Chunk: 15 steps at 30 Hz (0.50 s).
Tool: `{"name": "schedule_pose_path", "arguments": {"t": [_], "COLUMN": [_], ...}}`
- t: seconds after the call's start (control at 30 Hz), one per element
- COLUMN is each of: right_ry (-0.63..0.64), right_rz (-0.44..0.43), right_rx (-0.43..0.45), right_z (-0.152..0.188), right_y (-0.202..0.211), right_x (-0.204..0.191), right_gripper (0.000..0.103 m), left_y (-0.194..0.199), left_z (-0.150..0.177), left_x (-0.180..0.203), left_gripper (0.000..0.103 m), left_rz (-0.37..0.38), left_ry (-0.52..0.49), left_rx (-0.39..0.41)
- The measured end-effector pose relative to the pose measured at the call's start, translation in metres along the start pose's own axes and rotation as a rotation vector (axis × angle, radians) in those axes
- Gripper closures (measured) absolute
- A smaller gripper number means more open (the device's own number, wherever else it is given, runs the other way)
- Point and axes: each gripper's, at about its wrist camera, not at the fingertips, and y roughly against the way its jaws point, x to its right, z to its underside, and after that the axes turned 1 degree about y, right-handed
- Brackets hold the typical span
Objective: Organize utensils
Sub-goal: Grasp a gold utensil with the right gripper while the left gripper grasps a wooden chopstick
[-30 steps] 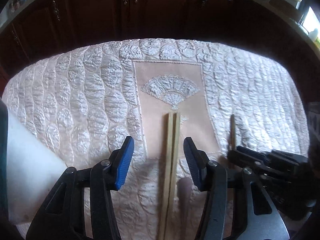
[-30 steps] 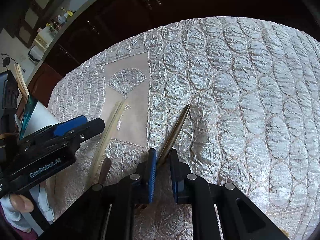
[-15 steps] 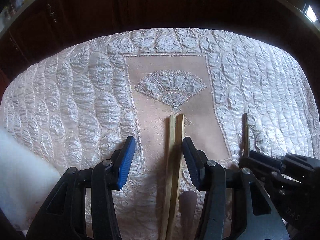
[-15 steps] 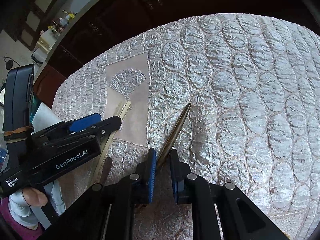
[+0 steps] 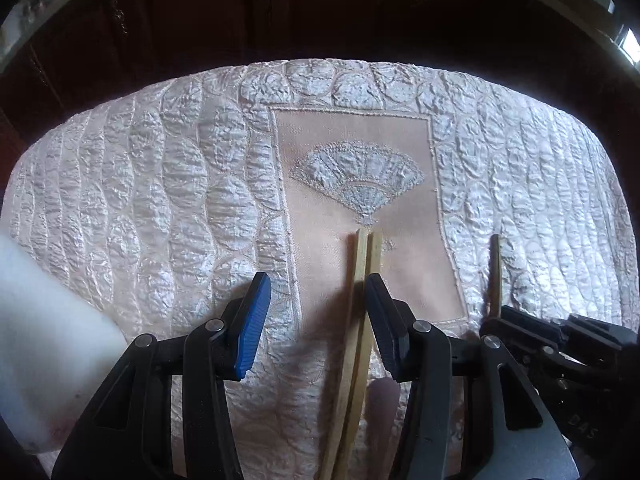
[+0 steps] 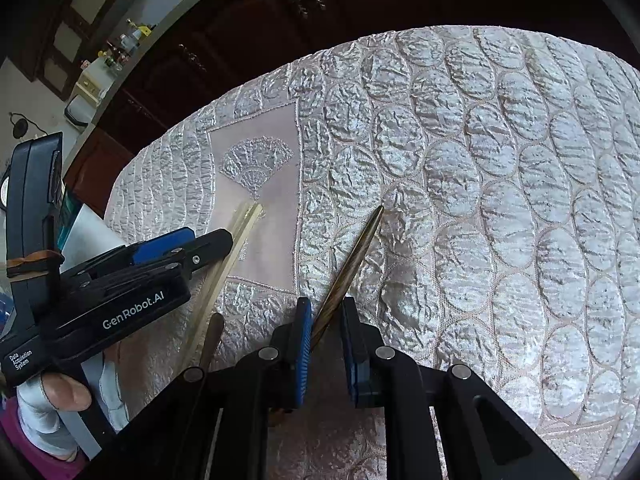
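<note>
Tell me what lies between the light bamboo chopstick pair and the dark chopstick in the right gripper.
Only tablecloth: the smooth fan panel, its stitched edge, then quilted cloth. The left wrist view shows this between the bamboo pair and the dark chopstick, which the right gripper holds.

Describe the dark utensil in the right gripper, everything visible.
The dark utensil is a slim, tapered stick, looks like streaked brown wood, ending in a point. It slants up and to the right over the quilted tablecloth. Its lower part sits between the right gripper pads, which are closed on it. Its rear end is hidden.
</note>
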Motion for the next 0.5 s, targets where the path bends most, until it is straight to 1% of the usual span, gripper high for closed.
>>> {"name": "schedule_pose_path", "arguments": {"t": [0.17,0.23,0.27,0.3,0.33,0.37,0.4,0.43,0.5], "right_ry": [0.002,0.007,0.008,0.007,0.007,0.010,0.018,0.032,0.065], "right_rz": [0.001,0.003,0.003,0.001,0.001,0.001,0.003,0.008,0.009], "right_rx": [-0.002,-0.003,-0.004,-0.005,-0.005,-0.005,-0.004,-0.005,-0.009], "right_z": [-0.002,-0.003,-0.004,-0.005,-0.006,-0.008,-0.008,-0.009,-0.010], "right_y": [-0.002,-0.003,-0.004,-0.004,-0.004,-0.005,-0.005,-0.005,-0.006], "right_x": [0.001,0.001,0.001,0.001,0.001,0.001,0.000,-0.002,-0.007], "right_gripper": [0.090,0.090,0.090,0.090,0.090,0.090,0.090,0.090,0.089], "left_y": [-0.004,-0.005,-0.006,-0.006,-0.004,-0.006,-0.008,-0.009,-0.008], "left_z": [-0.001,-0.007,-0.010,-0.011,-0.012,-0.011,-0.010,-0.008,-0.004], "left_x": [0.000,0.005,0.007,0.008,0.010,0.010,0.009,0.005,0.000], "left_gripper": [0.055,0.056,0.063,0.066,0.069,0.079,0.084,0.085,0.088], "left_rz": [-0.030,-0.028,-0.010,0.008,-0.002,-0.027,-0.041,-0.047,-0.031], "left_ry": [-0.009,-0.006,0.001,-0.002,-0.011,-0.021,-0.021,-0.014,0.006], "left_rx": [0.006,0.004,-0.002,-0.009,-0.006,-0.012,-0.021,-0.020,-0.013]}}
